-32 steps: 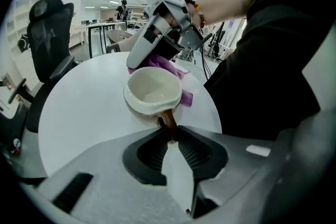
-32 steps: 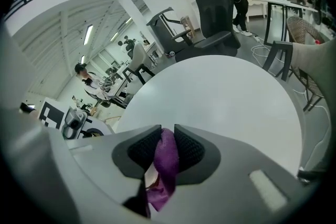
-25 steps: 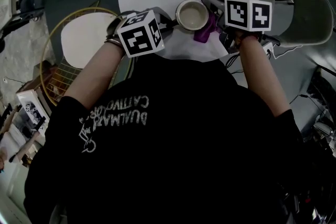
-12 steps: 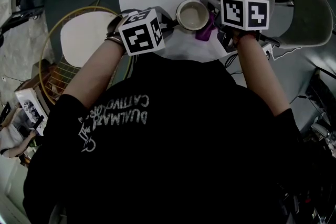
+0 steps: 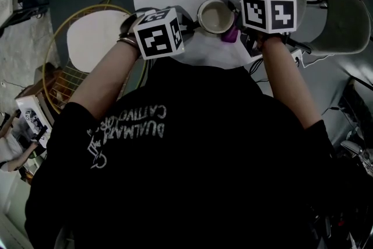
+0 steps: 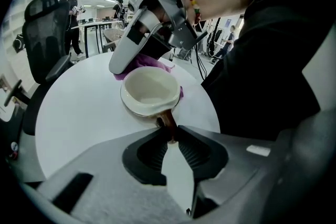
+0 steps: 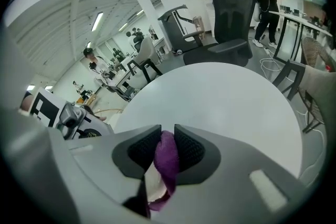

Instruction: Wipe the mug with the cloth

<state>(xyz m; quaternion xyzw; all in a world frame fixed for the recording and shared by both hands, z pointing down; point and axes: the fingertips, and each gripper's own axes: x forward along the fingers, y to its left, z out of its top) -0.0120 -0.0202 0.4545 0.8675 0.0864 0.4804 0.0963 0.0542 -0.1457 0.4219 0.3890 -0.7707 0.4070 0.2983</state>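
Your left gripper (image 6: 171, 135) pinches the handle (image 6: 167, 120) of the mug (image 6: 149, 91) on the white table (image 6: 73, 107). Your right gripper (image 7: 167, 140), clamped on the purple cloth (image 7: 167, 164), presses it to the mug's far side. The wipe looks under way; next, sweep around the wall.

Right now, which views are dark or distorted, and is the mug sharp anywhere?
Head view: dim, a dark shirt fills the lower half, mug small but clear. Left gripper view: fisheye with black corners, mug sharp. Right gripper view: fisheye, bright, cloth up close and slightly soft.
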